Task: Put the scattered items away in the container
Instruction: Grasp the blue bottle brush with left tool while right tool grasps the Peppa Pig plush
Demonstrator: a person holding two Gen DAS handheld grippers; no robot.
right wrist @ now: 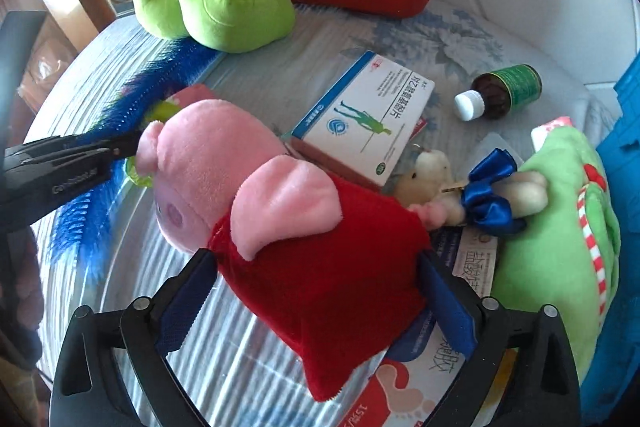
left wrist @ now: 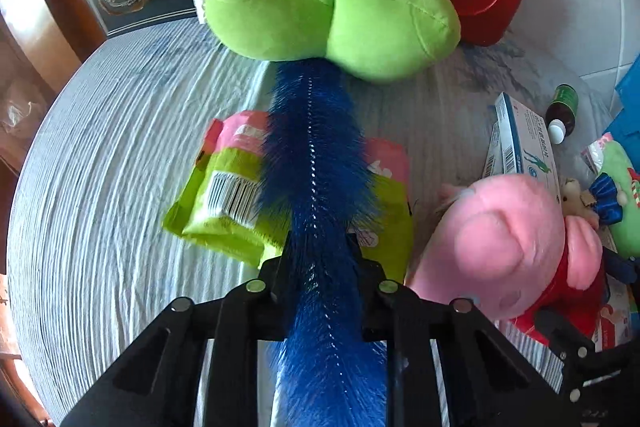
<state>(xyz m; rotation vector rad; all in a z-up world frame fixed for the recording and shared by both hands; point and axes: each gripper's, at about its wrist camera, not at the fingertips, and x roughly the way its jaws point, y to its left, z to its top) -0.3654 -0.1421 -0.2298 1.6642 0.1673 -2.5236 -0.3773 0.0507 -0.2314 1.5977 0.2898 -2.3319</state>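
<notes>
Left hand-held gripper [left wrist: 320,259] is clamped on the blue brush [left wrist: 316,163], lying over a snack bag [left wrist: 224,195] on the bed. Right hand-held gripper [right wrist: 316,279] stands wide around the pig plush [right wrist: 256,187]'s red dress; it should squeeze mid-body before lifting.

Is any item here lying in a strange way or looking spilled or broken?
The brown bottle lies on its side, white cap on, nothing spilled. The pink pig plush lies over a white medicine box and other packets. Nothing looks broken.
</notes>
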